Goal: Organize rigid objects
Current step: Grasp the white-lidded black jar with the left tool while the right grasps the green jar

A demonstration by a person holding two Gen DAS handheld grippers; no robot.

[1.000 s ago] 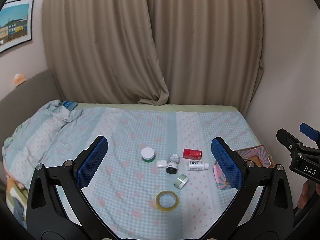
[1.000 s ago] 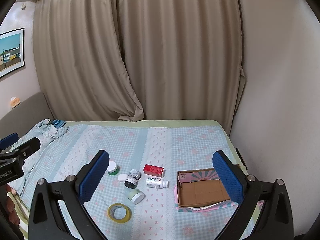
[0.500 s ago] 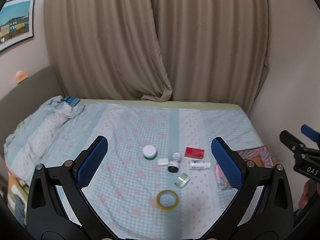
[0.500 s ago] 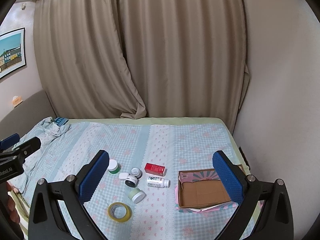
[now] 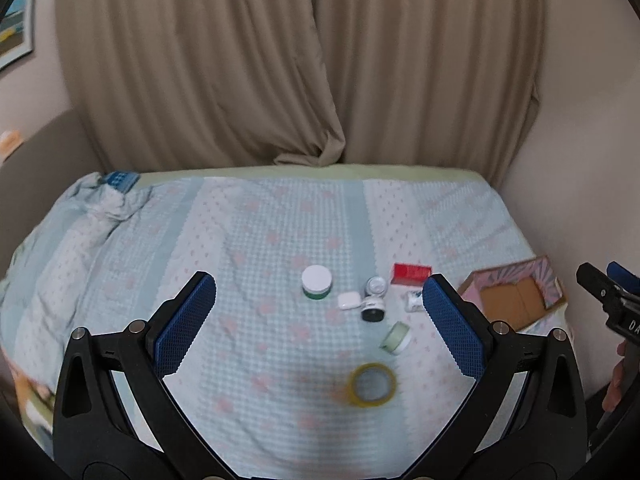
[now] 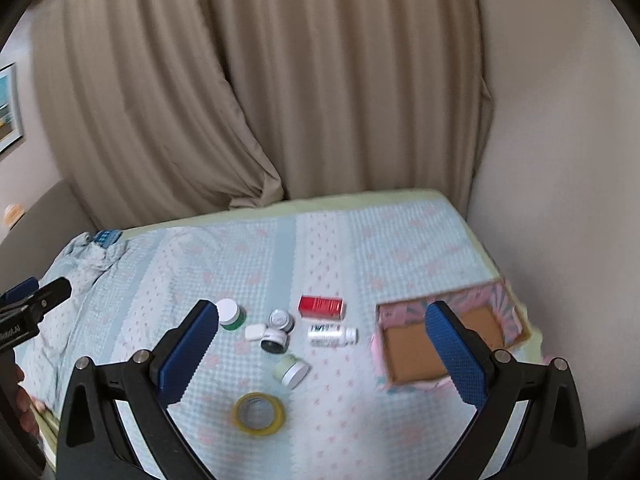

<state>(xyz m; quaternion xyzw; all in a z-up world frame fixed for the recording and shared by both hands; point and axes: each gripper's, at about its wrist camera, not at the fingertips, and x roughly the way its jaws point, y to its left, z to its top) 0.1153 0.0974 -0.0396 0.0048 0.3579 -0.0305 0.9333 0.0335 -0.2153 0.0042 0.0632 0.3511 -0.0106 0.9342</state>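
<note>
Small items lie grouped on the bed: a white-lidded green jar (image 5: 317, 282) (image 6: 230, 313), a red box (image 5: 412, 273) (image 6: 321, 306), a white bottle on its side (image 6: 331, 335), a small white case (image 6: 255, 332), two small dark jars (image 6: 275, 340), a pale green jar on its side (image 6: 291, 370) and a yellow tape roll (image 5: 372, 384) (image 6: 259, 413). An open pink cardboard box (image 6: 404, 356) (image 5: 516, 300) sits to their right. My left gripper (image 5: 316, 320) and right gripper (image 6: 320, 344) are open and empty, held above the bed short of the items.
The bed has a light blue patterned cover (image 5: 256, 240), bunched at the left (image 5: 100, 204). Beige curtains (image 5: 300, 60) hang behind it. A wall (image 6: 560, 160) runs close along the bed's right side.
Both grippers have moved forward toward the bed and tilted down, so the items look larger. The right view has shifted to the right. Nothing on the bed has moved.
</note>
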